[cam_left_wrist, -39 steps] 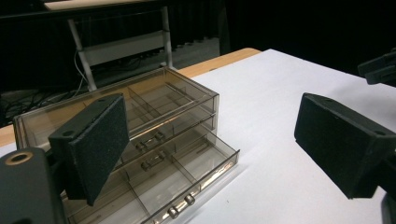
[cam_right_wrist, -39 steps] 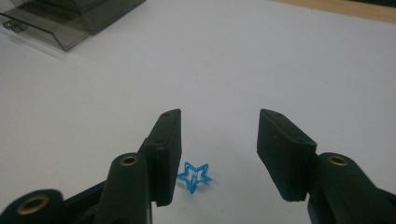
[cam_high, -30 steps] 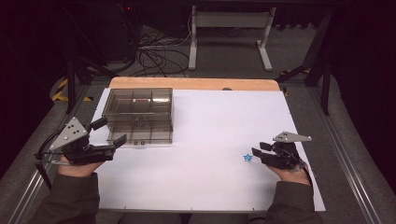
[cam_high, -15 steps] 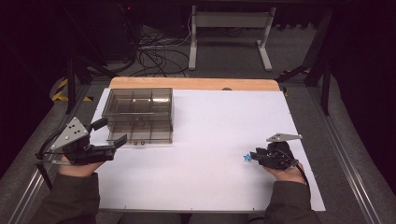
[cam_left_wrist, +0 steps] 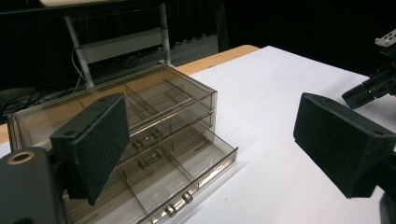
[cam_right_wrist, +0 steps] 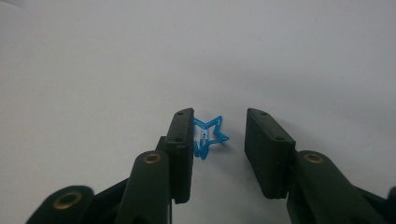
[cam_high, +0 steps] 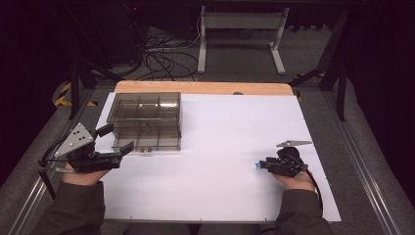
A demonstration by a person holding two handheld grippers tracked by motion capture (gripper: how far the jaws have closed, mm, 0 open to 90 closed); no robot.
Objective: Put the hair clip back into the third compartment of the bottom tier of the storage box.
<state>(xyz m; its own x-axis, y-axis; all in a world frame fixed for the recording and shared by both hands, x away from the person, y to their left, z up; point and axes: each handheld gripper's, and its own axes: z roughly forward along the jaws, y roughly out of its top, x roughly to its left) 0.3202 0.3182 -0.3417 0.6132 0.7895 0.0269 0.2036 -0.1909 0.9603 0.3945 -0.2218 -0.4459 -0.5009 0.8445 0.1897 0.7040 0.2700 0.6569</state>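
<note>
While the left tongs [cam_high: 117, 143] gape empty, the right tongs [cam_right_wrist: 215, 140] straddle a blue star clip [cam_right_wrist: 210, 135], part-open

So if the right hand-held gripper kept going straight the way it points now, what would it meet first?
The blue star-shaped clip. It lies on the white table cover between the open jaws of the right hand-held gripper, close against one jaw. Whether that jaw already touches it is unclear. Beyond the clip, the cover looks bare.

A white-topped table [cam_high: 220, 196] bears a smoky drawer box [cam_high: 145, 120] and blue star clip [cam_right_wrist: 210, 135].
</note>
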